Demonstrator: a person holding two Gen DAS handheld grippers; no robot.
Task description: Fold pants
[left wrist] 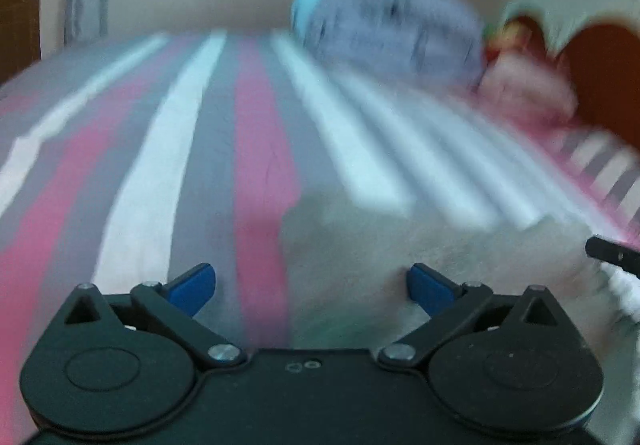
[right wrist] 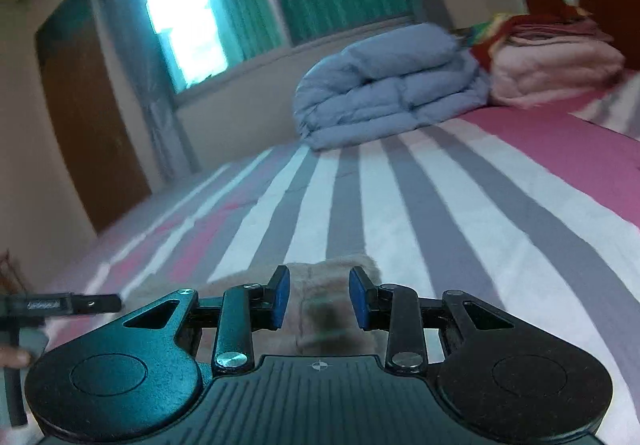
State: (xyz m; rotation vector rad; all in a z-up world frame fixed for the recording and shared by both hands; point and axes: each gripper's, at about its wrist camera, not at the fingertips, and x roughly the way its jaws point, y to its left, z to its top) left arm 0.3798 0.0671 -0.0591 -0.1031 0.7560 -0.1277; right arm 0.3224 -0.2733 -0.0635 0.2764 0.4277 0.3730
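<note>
I have the left gripper (left wrist: 311,290) spread fully wide with nothing between its blue pads (left wrist: 196,287); it hangs over the striped bed (left wrist: 192,149), and the view is smeared with motion. The pants (left wrist: 420,245), a pale beige bundle, lie at lower centre and lower right of the left wrist view, just ahead of the right-hand pad. In the right wrist view the right gripper (right wrist: 319,297) is partly closed, and the same fabric (right wrist: 320,285) sits between and behind its pads at lower centre; whether the pads actually pinch it I cannot tell. The other gripper's black finger pokes in at the lower left there.

My reading: one fold looks laid down and the left side let go, so I am between folds. Next I need to bring the open left gripper onto an edge of the bundle, close on it, and carry it over cleanly. A blue quilt (right wrist: 384,85) and pink stack (right wrist: 552,65) sit well apart, upper right.
</note>
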